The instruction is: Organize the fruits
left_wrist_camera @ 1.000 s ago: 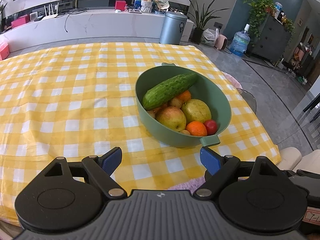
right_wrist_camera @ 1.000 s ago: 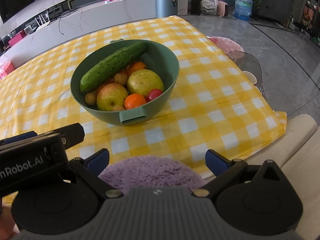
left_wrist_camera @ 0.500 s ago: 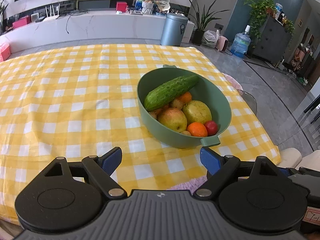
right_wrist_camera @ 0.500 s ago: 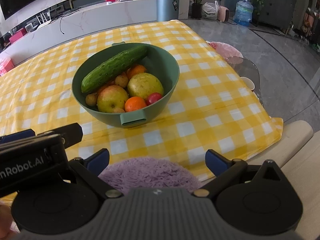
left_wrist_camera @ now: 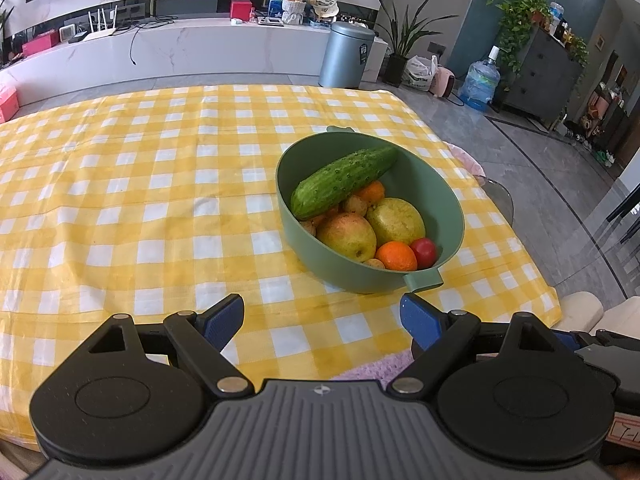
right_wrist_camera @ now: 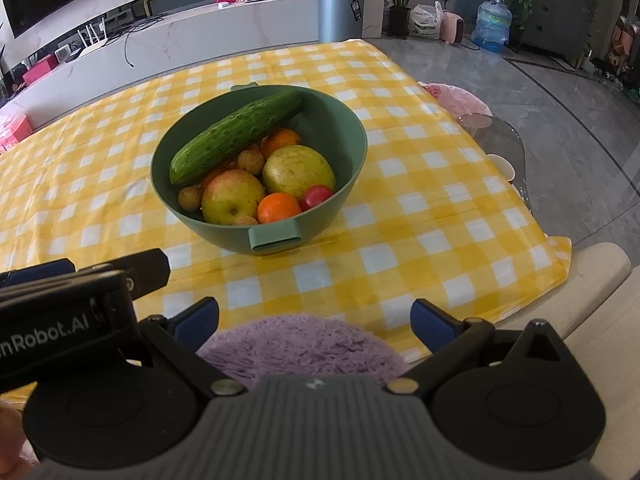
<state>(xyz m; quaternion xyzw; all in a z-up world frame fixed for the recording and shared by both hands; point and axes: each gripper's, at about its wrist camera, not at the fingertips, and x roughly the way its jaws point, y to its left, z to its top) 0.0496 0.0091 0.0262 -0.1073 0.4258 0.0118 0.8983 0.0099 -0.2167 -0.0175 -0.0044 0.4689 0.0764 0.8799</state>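
A green bowl (left_wrist_camera: 448,204) (right_wrist_camera: 344,140) stands on the yellow checked tablecloth (left_wrist_camera: 160,208) near the table's right front corner. In it lie a cucumber (left_wrist_camera: 344,182) (right_wrist_camera: 236,136), two yellow-green apples (left_wrist_camera: 348,236) (right_wrist_camera: 232,202), oranges (left_wrist_camera: 396,256) (right_wrist_camera: 279,207), a red tomato (left_wrist_camera: 424,251) (right_wrist_camera: 316,197) and small brown fruits (right_wrist_camera: 190,197). My left gripper (left_wrist_camera: 322,320) is open and empty, near the bowl's front handle. My right gripper (right_wrist_camera: 314,318) is open and empty, short of the table edge, over a purple fluffy cushion (right_wrist_camera: 304,348).
The left gripper's body (right_wrist_camera: 68,304) shows at the left of the right wrist view. A beige chair (right_wrist_camera: 592,280) stands off the table's right corner. A glass side table (right_wrist_camera: 496,136), a grey bin (left_wrist_camera: 346,54) and a white counter (left_wrist_camera: 160,52) lie beyond.
Both grippers have drawn back a little and risen, so the bowl looks slightly farther and lower in view. Both stay open. The fruits have not moved.
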